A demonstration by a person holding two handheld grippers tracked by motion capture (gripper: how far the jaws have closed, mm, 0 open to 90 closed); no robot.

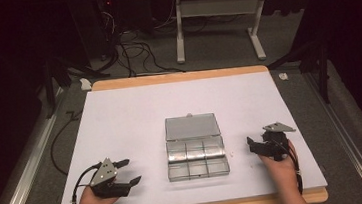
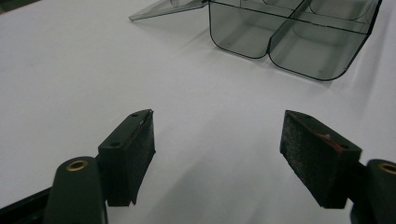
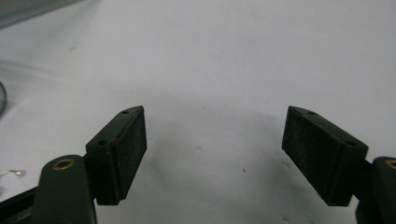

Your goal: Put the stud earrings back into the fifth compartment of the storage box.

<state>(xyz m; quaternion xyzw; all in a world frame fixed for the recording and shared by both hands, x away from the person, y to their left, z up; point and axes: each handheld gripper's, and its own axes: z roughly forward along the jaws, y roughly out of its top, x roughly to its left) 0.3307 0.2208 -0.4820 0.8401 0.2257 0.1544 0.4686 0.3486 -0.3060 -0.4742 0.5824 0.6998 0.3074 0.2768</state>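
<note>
High view: my left gripper (image 1: pixel 128 171) sits at the near left of the desk (image 1: pixel 120 113), jaws spread wide, nothing between them; my right gripper (image 1: pixel 251 144) is at the near right, jaws look parted but it's small here, holding nothing; clear compartment box (image 1: pixel 197 157) sits mid-desk between the two, apart from both, lid (image 1: pixel 192 126) flipped open flat behind it; compartments look empty from here.

Left gripper view: left gripper (image 2: pixel 217 140) jaws wide apart over bare white desk (image 2: pixel 70 70), pads touching nothing; box (image 2: pixel 289 35) ahead and to the upper right, near but clear of the jaws; lid edge (image 2: pixel 163 8) at top.

Right gripper view: right gripper (image 3: pixel 215 140) jaws spread equally wide, empty; white desk (image 3: pixel 233 46) surface beneath; a small metal bit (image 3: pixel 11 173) at far left edge, can't tell what.
</note>
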